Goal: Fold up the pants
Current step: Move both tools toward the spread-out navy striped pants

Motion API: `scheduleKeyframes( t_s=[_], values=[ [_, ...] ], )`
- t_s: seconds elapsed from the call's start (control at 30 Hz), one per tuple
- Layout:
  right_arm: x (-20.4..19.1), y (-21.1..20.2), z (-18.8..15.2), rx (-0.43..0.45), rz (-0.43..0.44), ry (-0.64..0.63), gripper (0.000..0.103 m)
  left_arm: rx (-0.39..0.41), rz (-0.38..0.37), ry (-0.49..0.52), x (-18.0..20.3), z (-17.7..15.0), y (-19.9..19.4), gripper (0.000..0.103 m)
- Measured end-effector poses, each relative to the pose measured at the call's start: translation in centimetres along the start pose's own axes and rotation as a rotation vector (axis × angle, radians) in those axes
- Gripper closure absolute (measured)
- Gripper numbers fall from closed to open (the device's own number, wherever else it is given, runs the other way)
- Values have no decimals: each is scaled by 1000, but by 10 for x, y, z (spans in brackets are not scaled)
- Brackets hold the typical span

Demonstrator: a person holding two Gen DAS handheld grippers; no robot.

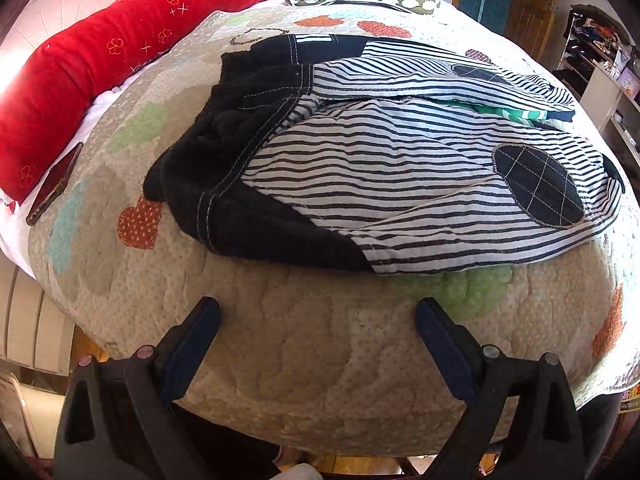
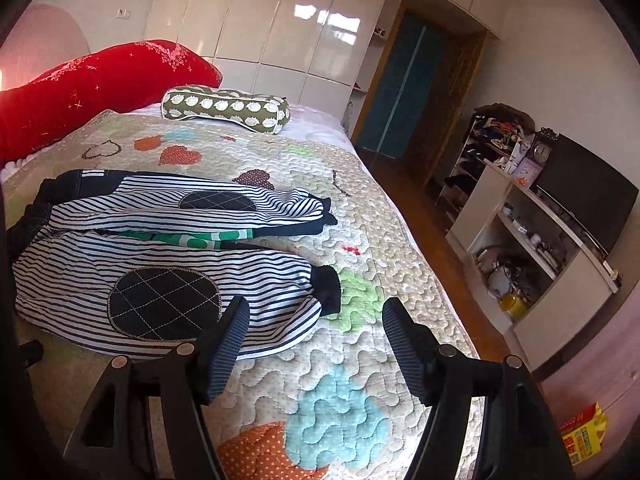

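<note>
Striped black-and-white pants [image 1: 400, 184] with a black waistband and dark oval knee patches lie flat on the quilted bed cover [image 1: 304, 360], legs spread apart toward the right. My left gripper [image 1: 318, 312] hovers open above bare quilt, just short of the waist end, nothing between its fingers. In the right wrist view the same pants [image 2: 160, 264] lie at the left, with a green-and-white cloth [image 2: 200, 238] showing between the legs. My right gripper [image 2: 316, 312] is open near the black cuff [image 2: 326, 288] of the nearer leg, holding nothing.
A long red bolster [image 1: 92, 72] and a green patterned pillow [image 2: 226, 110] lie at the head of the bed. A dark flat object [image 1: 52, 184] rests at the quilt's left edge. Open shelving [image 2: 532, 240] and a doorway [image 2: 404, 88] stand to the right of the bed.
</note>
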State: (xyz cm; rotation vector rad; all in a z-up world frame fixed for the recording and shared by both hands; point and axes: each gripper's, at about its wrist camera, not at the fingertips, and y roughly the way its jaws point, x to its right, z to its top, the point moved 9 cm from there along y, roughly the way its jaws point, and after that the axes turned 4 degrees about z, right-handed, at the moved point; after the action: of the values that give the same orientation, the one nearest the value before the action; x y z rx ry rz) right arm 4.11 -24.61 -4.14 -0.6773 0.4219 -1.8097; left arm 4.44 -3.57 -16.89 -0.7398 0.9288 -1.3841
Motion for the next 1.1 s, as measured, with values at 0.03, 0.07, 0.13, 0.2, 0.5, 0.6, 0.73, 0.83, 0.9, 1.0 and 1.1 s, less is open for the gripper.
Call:
scheduleKeyframes(
  t_s=[0.03,0.07,0.13,0.2,0.5,0.6,0.73,0.83,0.9,1.0,1.1],
  values=[
    [0,-1,-1,2,0,0,29,-4,2,-1,0,0,1,5],
    [1,-1,-2,1,2,0,29,-8,2,-4,-1,0,2,5],
    [-6,1,-3,-7,2,-2,29,-15,0,-12,-2,0,3,4],
    [-12,2,-2,-15,-2,1,29,-21,-3,-19,-4,-1,4,3],
    [-13,-2,-1,-29,-22,-5,29,-30,-12,-34,-5,-4,7,0],
    [-18,-5,-2,-29,-31,-9,29,-30,-16,-36,-7,-5,8,0],
    [-16,-8,-2,-24,-42,-16,29,-30,-17,-37,-7,-5,8,0],
    [-19,-11,-2,-22,-52,-24,29,-31,-18,-38,-7,-6,8,0],
    [-21,-13,-1,-20,-51,-25,29,-31,-18,-37,-8,-6,8,0],
    [-25,-13,1,-25,-53,-25,28,-32,-19,-37,-8,-6,8,0],
    [-24,-11,1,-33,-53,-25,28,-33,-15,-34,-7,-6,9,0]
  ],
)
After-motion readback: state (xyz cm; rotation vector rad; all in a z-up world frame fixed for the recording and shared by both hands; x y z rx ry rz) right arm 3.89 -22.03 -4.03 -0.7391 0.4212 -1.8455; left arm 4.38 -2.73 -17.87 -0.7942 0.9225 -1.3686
